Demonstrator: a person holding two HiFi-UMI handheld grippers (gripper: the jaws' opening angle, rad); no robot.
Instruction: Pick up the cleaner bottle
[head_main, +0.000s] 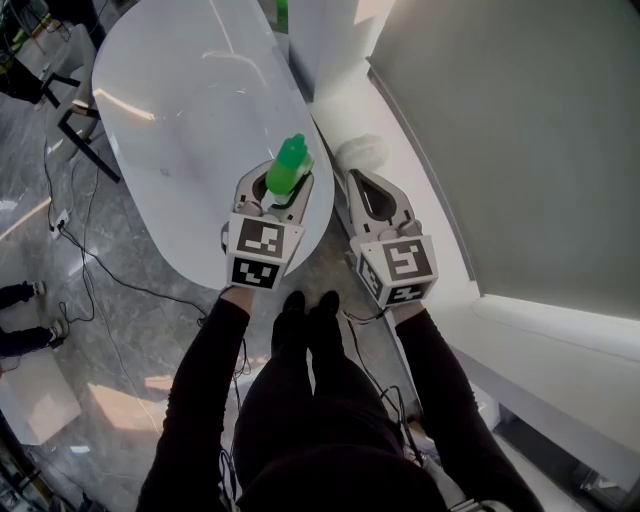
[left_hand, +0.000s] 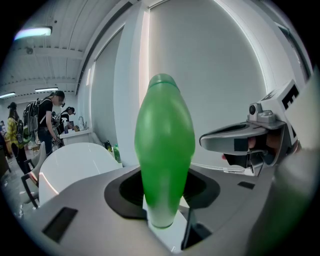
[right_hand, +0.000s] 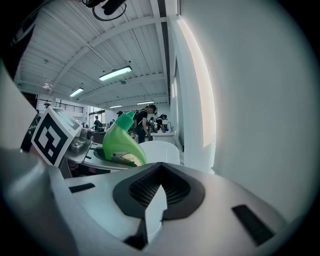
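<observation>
The green cleaner bottle stands upright between the jaws of my left gripper, which is shut on its lower body above the near end of the white oval table. Close up, the cleaner bottle fills the middle of the left gripper view, with the left gripper pressed against its base. My right gripper hangs beside it to the right, off the table, shut with nothing in it. From the right gripper I see the bottle and the left gripper's marker cube on the left.
A white wall and window ledge run close along the right. Cables trail over the glossy floor left of the table, and black chair legs stand at its far left. People stand far off at the back.
</observation>
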